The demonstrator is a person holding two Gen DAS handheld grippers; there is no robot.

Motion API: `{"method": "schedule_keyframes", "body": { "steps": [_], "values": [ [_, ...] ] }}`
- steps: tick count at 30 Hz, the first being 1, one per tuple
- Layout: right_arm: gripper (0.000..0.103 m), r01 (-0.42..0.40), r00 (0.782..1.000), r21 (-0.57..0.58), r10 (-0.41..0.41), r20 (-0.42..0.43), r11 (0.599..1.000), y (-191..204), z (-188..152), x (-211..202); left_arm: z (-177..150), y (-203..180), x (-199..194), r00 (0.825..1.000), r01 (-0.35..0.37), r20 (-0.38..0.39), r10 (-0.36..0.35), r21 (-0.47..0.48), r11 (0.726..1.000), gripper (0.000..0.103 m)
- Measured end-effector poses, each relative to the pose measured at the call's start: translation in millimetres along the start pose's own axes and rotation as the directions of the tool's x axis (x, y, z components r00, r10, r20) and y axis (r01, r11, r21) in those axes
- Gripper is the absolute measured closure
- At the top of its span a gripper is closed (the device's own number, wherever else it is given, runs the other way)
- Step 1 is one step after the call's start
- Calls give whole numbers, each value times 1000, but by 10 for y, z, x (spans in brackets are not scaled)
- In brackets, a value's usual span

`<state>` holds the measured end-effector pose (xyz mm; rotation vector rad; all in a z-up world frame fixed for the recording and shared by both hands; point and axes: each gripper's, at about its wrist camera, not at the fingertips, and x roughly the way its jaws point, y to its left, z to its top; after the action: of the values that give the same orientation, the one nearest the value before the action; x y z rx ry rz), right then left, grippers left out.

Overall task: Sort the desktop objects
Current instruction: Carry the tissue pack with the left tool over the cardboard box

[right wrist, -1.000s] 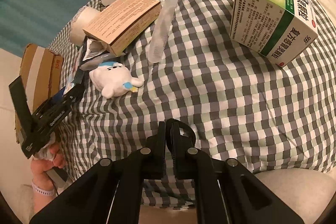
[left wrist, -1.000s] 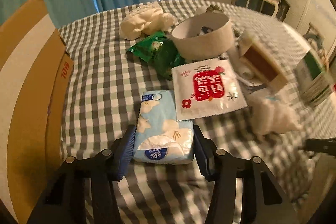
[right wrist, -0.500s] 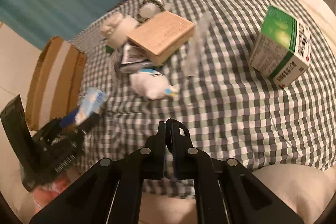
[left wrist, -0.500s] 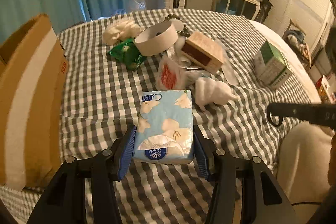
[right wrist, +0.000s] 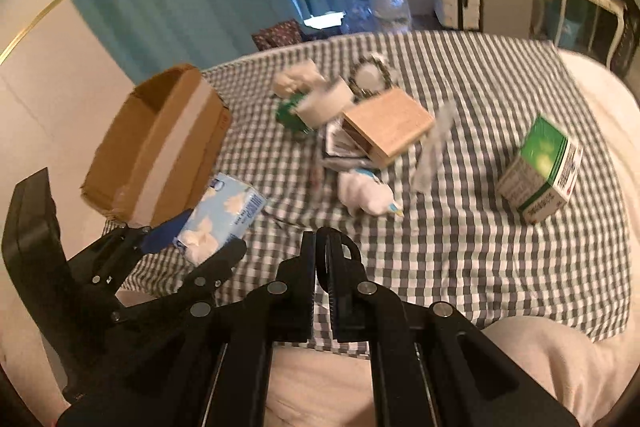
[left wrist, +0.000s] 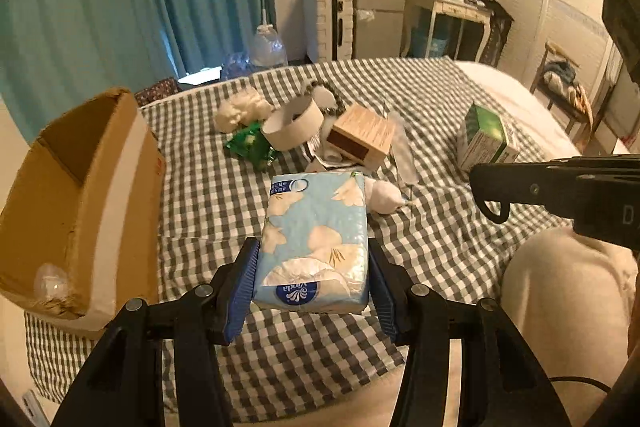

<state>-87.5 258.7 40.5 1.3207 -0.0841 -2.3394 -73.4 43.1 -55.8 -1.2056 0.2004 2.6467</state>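
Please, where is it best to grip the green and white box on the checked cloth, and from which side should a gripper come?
The green and white box stands alone on the checked cloth, tilted, with free space around it. Probably best: come from above and close on its two flat, parallel side faces near the middle. The shut, empty right gripper is nearer than the left one.

I count one tissue pack (left wrist: 316, 239) between the pads of my left gripper (left wrist: 312, 283). Ahead of it on the checked cloth I see one cardboard carton (left wrist: 80, 199), one green medicine box (left wrist: 484, 139), one brown box (left wrist: 364, 139), one white paper ring (left wrist: 296, 127), one green packet (left wrist: 252, 145) and two white soft toys (left wrist: 384, 197) (left wrist: 240, 109).
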Motion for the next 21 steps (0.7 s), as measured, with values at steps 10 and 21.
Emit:
{"method": "schedule_keyframes", "body": {
  "steps": [10,21],
  "values": [
    [97,-34,998,-92,38,41,995,515,50,-316,97,470,-443,997,1,82,10,-139,990,50],
    [97,-106,991,-188,119,58,976,1222,239,-358,43,1160,-831,984,-100,117,136,-270,957,50]
  ]
}}
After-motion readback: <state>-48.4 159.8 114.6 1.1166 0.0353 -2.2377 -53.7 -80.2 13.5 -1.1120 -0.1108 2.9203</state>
